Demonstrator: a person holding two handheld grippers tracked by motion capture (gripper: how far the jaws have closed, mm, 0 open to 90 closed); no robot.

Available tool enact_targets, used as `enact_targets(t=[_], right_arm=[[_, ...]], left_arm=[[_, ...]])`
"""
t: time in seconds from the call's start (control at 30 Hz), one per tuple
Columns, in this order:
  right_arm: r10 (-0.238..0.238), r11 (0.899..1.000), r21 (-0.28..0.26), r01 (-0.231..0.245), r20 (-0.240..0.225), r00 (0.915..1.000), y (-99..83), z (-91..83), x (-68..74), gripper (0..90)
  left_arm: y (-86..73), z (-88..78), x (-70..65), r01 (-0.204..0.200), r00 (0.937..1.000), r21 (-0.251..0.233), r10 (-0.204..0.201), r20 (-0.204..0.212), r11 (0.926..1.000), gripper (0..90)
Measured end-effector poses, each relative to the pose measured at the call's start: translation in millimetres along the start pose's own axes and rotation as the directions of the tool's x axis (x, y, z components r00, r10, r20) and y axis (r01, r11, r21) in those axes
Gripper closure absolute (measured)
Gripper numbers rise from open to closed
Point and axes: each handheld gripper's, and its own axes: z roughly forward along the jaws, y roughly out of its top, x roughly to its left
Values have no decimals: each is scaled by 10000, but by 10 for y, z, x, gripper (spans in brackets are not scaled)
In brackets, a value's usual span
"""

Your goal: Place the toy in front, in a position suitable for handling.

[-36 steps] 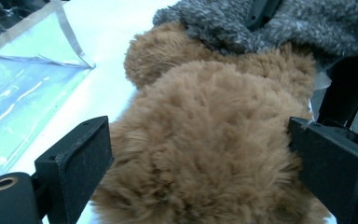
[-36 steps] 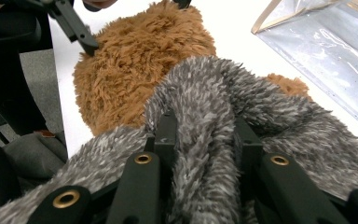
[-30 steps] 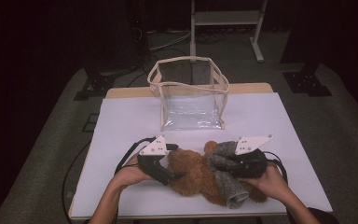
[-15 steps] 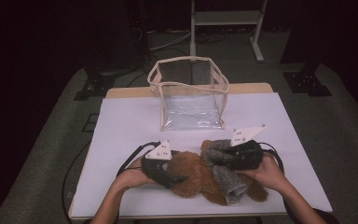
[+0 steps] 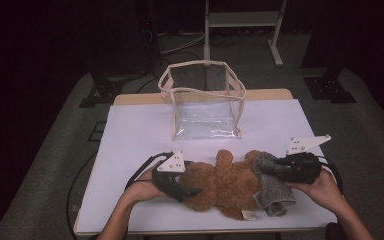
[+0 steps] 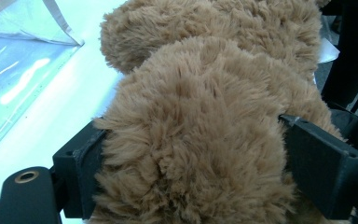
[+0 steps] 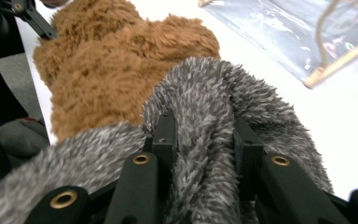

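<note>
Between our left gripper's [image 6: 193,163] jaws sits the brown plush bear [image 5: 220,182], which they have just closed on and now press. Our right gripper [image 7: 200,140] pinches a fold of the bear's grey fuzzy cloth [image 7: 214,102] (jaws fairly close together).

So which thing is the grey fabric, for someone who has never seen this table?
On the white table, look at the near edge, in front of the clear bag. The grey fuzzy cloth lies against the right end of the brown plush toy, pinched by the right gripper; grey, not brown.
</note>
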Motion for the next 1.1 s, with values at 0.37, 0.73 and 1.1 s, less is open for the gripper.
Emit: enact_targets(t=[0.37,0.73,1.1], right_arm=[[-21,10000,-55,19,-425,9991,74,72,0,678],[-781,9968,70,796,-1270,9888,383,440,104,676],[753,9971,192,-742,-689,9948,59,295,-323,677]], left_arm=[[8,2,-2,-191,9998,31,191,-111,9998,146],[6,-3,-5,-61,9995,-26,60,-298,10000,147],[11,0,-3,-102,9996,13,103,-281,9999,147]])
